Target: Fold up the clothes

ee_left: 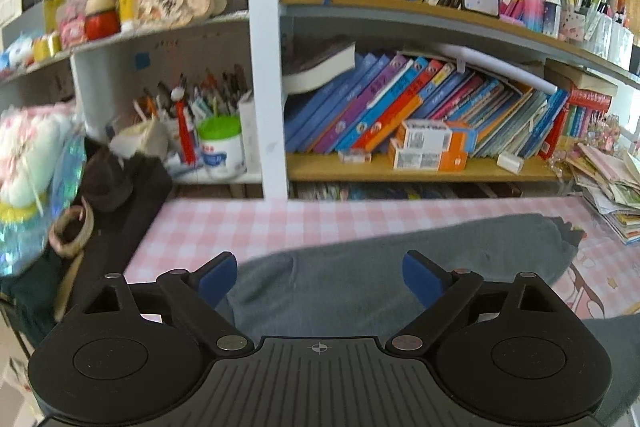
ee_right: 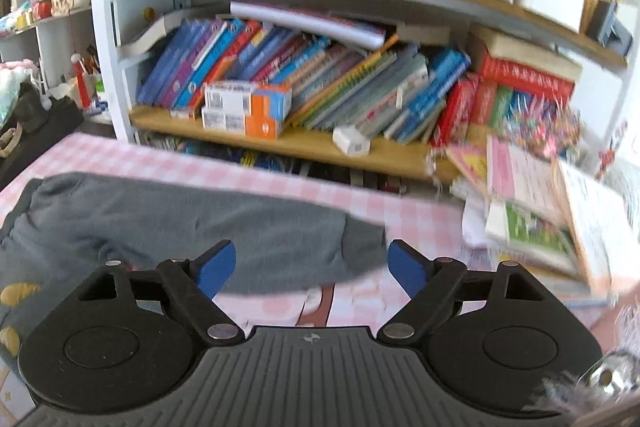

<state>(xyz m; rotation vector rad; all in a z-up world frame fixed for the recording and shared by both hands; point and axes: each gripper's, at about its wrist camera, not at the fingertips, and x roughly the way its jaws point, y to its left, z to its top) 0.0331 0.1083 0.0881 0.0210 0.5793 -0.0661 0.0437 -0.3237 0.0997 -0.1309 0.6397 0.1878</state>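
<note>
Lying flat on the pink-and-white checked tablecloth (ee_left: 304, 223) is the grey knit garment (ee_left: 360, 267), below both tools. Left gripper (ee_left: 318, 277): blue pads apart, nothing between them. Right gripper (ee_right: 312, 269): blue pads apart, nothing between them. Writing on the orange-and-white cartons (ee_right: 248, 111) and leaning book spines (ee_left: 400, 99) is unreadable. Behind stands a white-framed wooden bookshelf (ee_left: 266, 67).

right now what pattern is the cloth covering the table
Pink and white checks on the table cloth, clearest in the left wrist view, behind the grey garment.
</note>
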